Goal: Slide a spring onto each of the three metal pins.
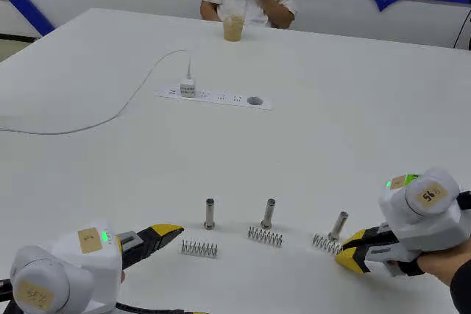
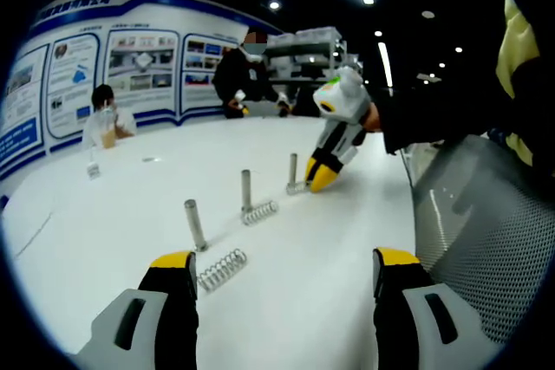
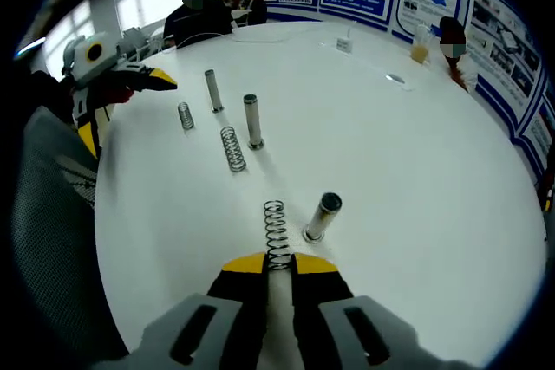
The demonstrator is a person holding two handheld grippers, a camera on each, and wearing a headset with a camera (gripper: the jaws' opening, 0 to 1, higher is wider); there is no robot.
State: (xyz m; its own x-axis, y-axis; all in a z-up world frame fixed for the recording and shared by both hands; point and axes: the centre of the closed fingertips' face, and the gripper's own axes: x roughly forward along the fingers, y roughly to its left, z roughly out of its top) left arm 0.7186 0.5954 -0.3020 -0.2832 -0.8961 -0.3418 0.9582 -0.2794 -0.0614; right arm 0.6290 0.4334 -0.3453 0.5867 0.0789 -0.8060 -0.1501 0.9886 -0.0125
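Spring and pin at the right end of the row are the pair that matters here. The right gripper (image 3: 277,262) has its fingers pinched together on the near end of the right spring (image 3: 276,231). That spring lies flat on the desk (image 1: 309,145), its long axis running straight out from the fingertips. The right pin (image 3: 321,217) stands upright just beside the spring, not touching it, off to the right in the right gripper view. Spring axis and pin axis are thus about square to each other. I judge the spring must be lifted, turned upright with its free end down, and brought over the pin's top.

The left gripper (image 2: 284,257) has its fingers wide apart. The left spring (image 2: 221,269) lies flat just ahead of one finger, with the left pin (image 2: 194,224) upright beside it. No spring is on a pin yet.
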